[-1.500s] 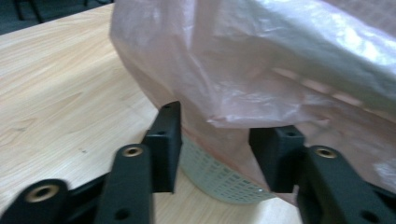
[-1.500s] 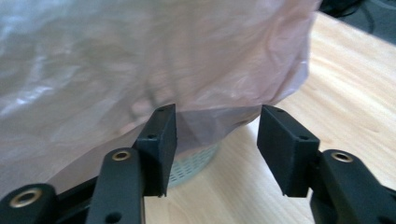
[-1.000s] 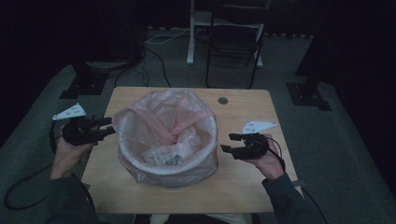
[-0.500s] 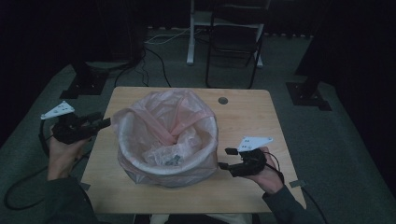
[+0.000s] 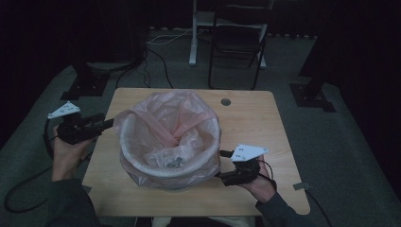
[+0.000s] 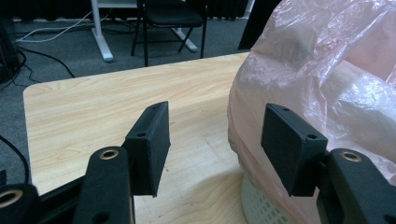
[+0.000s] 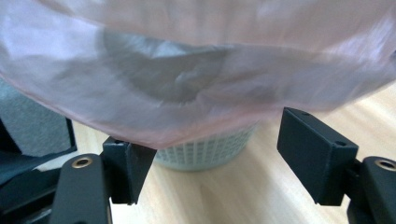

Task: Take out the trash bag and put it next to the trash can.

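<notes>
On the middle of the wooden table (image 5: 265,118), a white mesh basket (image 7: 205,149) is standing, lined with a pink plastic bag (image 5: 165,118) draping over its rim. Left gripper (image 5: 106,124) is hovering at the bag's left edge, jaws spread wide, nothing between. Right gripper (image 5: 221,165) is sitting low at the bag's right overhang, jaws wide, gripping nothing.

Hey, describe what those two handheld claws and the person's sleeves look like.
Both are black. The left claw and right claw each carry a pale grey three-cornered plate on top with small dark dots. The jaws end in flat rectangular black pads with screw holes, on arms with brass-coloured eyelets. A dark cable trails from each. The person wears dark grey long sleeves.
</notes>
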`<state>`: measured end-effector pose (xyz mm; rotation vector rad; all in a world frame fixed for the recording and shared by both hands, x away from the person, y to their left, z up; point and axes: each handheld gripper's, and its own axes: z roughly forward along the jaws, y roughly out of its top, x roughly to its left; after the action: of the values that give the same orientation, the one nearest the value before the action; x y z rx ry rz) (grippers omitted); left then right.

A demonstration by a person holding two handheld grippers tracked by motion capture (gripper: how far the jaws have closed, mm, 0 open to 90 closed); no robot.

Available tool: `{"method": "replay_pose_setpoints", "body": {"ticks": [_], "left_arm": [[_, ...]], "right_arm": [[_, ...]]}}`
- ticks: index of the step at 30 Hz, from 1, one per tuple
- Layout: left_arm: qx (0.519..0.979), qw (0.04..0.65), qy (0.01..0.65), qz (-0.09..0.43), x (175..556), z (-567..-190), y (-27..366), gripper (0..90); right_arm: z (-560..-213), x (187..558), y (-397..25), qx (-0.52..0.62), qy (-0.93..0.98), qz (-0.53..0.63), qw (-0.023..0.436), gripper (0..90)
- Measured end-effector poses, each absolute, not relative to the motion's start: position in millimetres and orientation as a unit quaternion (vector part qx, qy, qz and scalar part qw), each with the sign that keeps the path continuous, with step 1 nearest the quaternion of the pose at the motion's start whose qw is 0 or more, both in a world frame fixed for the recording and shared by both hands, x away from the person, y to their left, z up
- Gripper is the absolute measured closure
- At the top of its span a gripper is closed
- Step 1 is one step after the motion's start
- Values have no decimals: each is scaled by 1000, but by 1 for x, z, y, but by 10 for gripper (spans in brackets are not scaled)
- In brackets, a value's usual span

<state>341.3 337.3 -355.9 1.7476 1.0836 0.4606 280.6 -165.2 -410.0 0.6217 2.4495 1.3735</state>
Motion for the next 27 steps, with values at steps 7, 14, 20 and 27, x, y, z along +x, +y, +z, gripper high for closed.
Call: {"method": "replay_pose_setpoints", "body": {"ticks": [7,14,20,27], "left_arm": [[719,496,448,190,342,-355,336,423],[723,494,444,190,342,-353,332,422],[723,493,445,190,342,-353,332,421],[723,493,444,192,342,-352,330,421]], "right_arm": [[-398,276,-167,202,834,483,173,275],[-393,272,-164,162,836,491,187,669],[-374,266,-176,138,823,517,189,883],[-356,259,-185,118,813,535,197,896]]}}
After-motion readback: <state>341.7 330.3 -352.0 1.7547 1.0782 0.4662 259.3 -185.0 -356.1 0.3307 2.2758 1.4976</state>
